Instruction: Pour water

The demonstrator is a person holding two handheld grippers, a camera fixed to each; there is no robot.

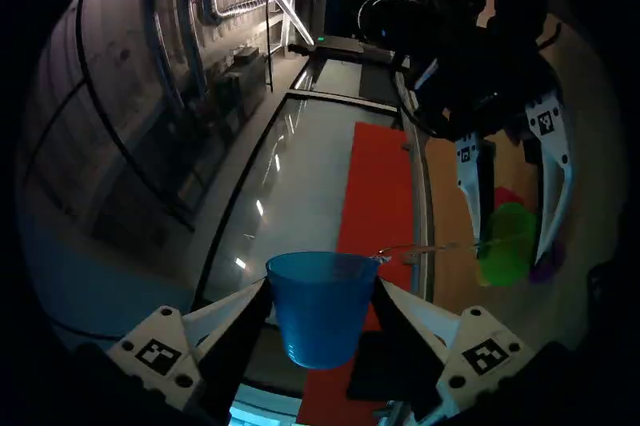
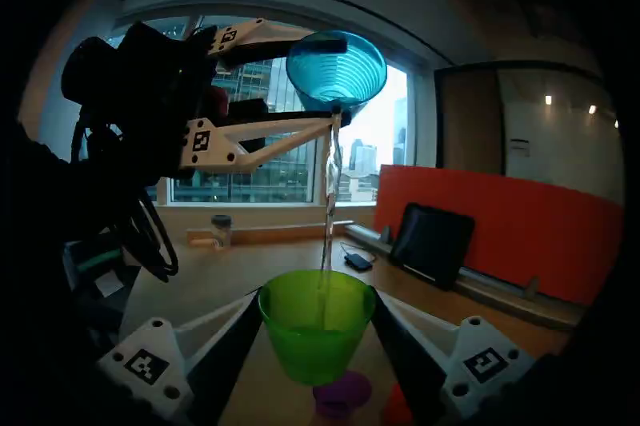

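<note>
Left gripper (image 1: 320, 296) is clamped on the translucent blue plastic cup (image 1: 320, 322), which is tipped with its lip down. Right gripper (image 2: 317, 306) grips the translucent green plastic cup (image 2: 317, 338), upright and directly below the blue lip. The thin water stream (image 2: 328, 194) lands inside the green cup. Further tilt needs the lip above the green mouth.

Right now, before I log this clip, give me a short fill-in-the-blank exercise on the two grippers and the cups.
1. The pouring cup, clamped in the left gripper, is coloured ____.
2. The receiving cup, clamped in the right gripper, is coloured ____.
3. A thin stream of ____ falls from the pouring cup into the receiving cup.

Missing words: blue; green; water.
</note>
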